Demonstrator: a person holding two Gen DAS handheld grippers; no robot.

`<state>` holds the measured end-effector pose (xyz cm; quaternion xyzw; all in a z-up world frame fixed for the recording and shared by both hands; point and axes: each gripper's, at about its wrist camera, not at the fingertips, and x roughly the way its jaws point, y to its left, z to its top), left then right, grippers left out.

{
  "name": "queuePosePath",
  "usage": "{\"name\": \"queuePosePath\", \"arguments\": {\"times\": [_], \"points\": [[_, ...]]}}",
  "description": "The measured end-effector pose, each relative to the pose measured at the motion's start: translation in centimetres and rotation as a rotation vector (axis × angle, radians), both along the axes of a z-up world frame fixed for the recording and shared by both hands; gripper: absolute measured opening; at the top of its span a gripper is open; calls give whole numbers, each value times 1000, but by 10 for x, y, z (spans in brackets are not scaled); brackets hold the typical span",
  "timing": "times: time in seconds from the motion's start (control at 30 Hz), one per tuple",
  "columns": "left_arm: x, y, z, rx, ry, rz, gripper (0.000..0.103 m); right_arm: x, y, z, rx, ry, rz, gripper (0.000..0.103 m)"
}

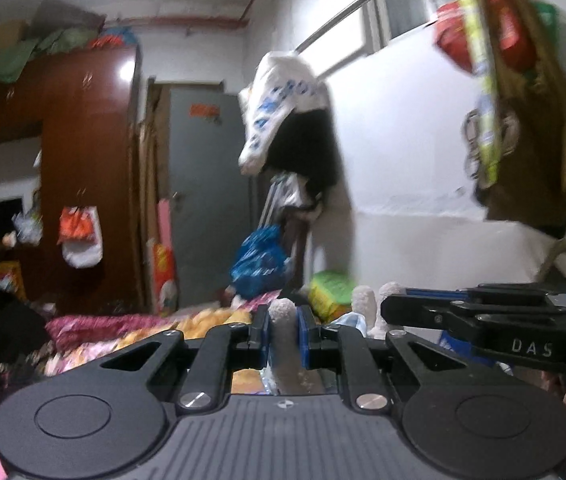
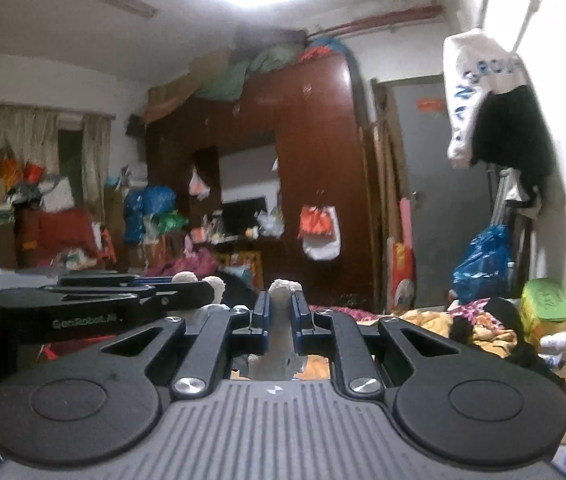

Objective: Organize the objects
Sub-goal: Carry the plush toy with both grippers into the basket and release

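A fuzzy white item with several finger-like ends is held by both grippers, raised above a cluttered bed. My left gripper (image 1: pixel 284 334) is shut on one white fuzzy end (image 1: pixel 283 332); more white ends (image 1: pixel 364 304) stick up beside the right gripper's black body (image 1: pixel 483 320). My right gripper (image 2: pixel 281 318) is shut on another white fuzzy end (image 2: pixel 283 312). The left gripper's body (image 2: pixel 95 304) crosses the left of the right wrist view, with white ends (image 2: pixel 199 280) beyond it. The rest of the white item is hidden under the grippers.
A bed with a floral quilt (image 1: pixel 131 328) lies below. A dark red wardrobe (image 2: pixel 307 160) and grey door (image 1: pixel 207 200) stand ahead. Clothes hang on a rail (image 1: pixel 291 120), bags on the wall (image 1: pixel 515 100). A blue bag (image 1: pixel 261 260) and green box (image 2: pixel 545 304) lie near the wall.
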<state>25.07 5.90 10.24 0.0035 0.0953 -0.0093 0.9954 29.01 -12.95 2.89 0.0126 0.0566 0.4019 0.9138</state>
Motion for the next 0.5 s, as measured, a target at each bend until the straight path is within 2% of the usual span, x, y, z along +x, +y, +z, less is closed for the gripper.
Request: {"name": "queuePosePath", "arguments": {"times": [0.23,0.3,0.5], "points": [[32,29,-21,7,83,108,17,14,50,-18,-113,-27,12,12],[38,31,-25,6,113,123,17,13,55,-22,-149,-36,19,12],[49,25,-39,47,213,136,17,18,55,-30,-223,17,12,12]]}}
